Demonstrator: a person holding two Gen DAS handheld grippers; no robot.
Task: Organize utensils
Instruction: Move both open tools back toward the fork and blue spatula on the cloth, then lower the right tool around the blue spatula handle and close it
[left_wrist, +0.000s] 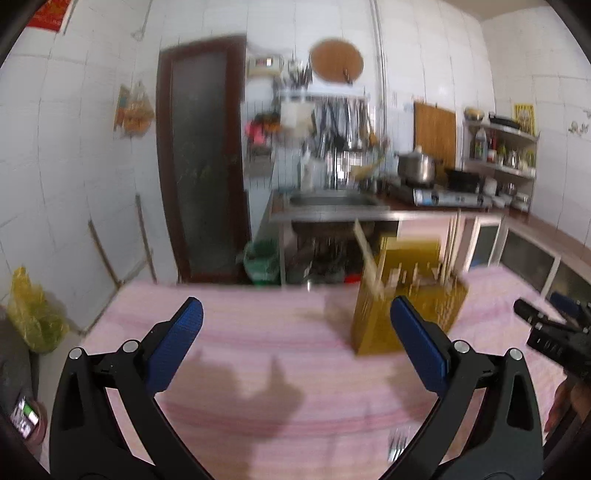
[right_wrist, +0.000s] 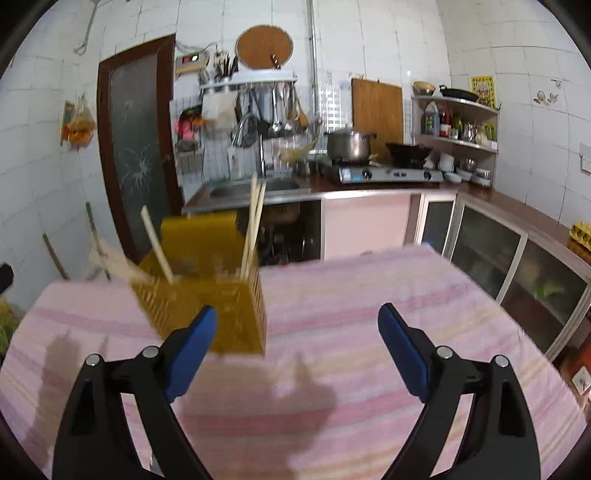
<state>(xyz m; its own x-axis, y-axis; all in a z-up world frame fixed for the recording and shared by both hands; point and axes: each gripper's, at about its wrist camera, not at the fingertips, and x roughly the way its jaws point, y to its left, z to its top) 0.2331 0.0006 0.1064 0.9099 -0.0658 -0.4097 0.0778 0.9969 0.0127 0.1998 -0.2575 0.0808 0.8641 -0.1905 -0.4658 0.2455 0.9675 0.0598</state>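
A yellow slotted utensil holder (left_wrist: 373, 317) stands on the pink striped tablecloth (left_wrist: 258, 343), with wooden chopsticks (left_wrist: 364, 254) sticking up out of it. My left gripper (left_wrist: 297, 306) is open and empty, and the holder sits just beyond its right finger. What looks like a metal fork (left_wrist: 397, 445) lies blurred on the cloth by that finger's base. In the right wrist view the holder (right_wrist: 229, 306) and its chopsticks (right_wrist: 253, 229) are ahead and to the left, behind the left finger. My right gripper (right_wrist: 298, 313) is open over bare cloth with nothing between its fingers.
The right gripper (left_wrist: 546, 332) shows at the right edge of the left view. Beyond the table are a steel sink counter (right_wrist: 251, 194), a stove with a pot (right_wrist: 349, 146), glass-door cabinets (right_wrist: 517, 258), a green bin (left_wrist: 260, 262) and a yellow bag (left_wrist: 31, 314).
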